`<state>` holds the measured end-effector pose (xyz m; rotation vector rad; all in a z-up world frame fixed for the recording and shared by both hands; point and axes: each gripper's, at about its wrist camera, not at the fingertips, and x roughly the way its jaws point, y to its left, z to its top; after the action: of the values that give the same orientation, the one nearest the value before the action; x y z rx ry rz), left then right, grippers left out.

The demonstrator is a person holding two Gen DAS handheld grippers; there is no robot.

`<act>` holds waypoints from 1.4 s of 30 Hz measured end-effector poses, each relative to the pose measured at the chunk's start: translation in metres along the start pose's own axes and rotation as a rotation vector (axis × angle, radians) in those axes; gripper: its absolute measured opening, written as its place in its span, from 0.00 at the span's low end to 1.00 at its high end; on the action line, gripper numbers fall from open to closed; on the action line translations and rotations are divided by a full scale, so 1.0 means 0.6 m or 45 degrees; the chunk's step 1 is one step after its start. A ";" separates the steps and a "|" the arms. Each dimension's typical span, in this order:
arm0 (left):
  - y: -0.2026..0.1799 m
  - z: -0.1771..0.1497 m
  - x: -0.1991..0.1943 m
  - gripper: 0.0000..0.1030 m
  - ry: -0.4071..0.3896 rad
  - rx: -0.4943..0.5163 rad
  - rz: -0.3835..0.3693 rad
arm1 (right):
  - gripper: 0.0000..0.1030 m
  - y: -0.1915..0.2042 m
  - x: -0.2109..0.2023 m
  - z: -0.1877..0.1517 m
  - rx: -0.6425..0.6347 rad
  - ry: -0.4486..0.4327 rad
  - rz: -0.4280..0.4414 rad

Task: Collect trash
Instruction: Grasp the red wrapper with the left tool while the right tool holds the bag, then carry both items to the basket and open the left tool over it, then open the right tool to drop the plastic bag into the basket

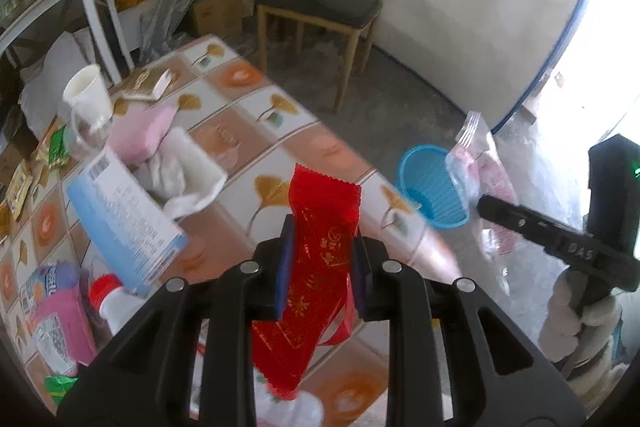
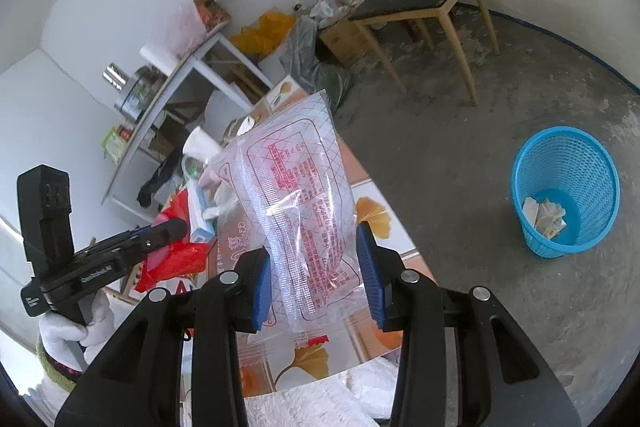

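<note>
Your left gripper [image 1: 320,259] fingers pinch the red wrapper [image 1: 320,247], your right gripper [image 2: 320,283] fingers the clear bag [image 2: 296,211]. Both are light and could miss the blue bin [image 2: 566,191] beside the table [image 1: 240,123].

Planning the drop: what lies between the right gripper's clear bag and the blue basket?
Only bare concrete floor, in the right wrist view, separates the clear bag from the blue basket.

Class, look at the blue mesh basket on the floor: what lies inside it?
In the blue mesh basket, a few crumpled pale scraps lie on the bottom. The near wall hides part of the floor inside, so more could be there.
</note>
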<state>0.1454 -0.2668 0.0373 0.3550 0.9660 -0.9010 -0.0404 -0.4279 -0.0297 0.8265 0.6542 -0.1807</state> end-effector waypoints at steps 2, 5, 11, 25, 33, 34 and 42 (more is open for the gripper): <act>-0.020 0.014 0.000 0.22 -0.009 0.015 -0.029 | 0.36 -0.011 -0.012 0.004 0.019 -0.022 -0.003; -0.048 0.034 0.008 0.22 -0.005 0.031 -0.075 | 0.36 -0.030 -0.031 0.005 0.051 -0.056 -0.016; -0.118 0.074 0.048 0.22 0.048 0.059 -0.181 | 0.36 -0.091 -0.075 0.005 0.151 -0.124 -0.070; -0.326 0.131 0.281 0.27 0.299 0.101 -0.456 | 0.37 -0.345 -0.113 0.010 0.582 -0.190 -0.251; -0.417 0.137 0.423 0.32 0.378 0.114 -0.489 | 0.38 -0.488 -0.054 0.032 0.751 -0.149 -0.363; -0.424 0.139 0.441 0.36 0.382 0.087 -0.500 | 0.40 -0.501 -0.043 0.037 0.760 -0.142 -0.379; -0.431 0.144 0.474 0.67 0.296 -0.020 -0.542 | 0.60 -0.586 0.017 0.062 0.796 -0.131 -0.503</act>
<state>0.0614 -0.6176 -0.1205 0.2465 1.2910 -1.2554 -0.1534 -0.6918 -0.2368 1.2681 0.6662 -0.8111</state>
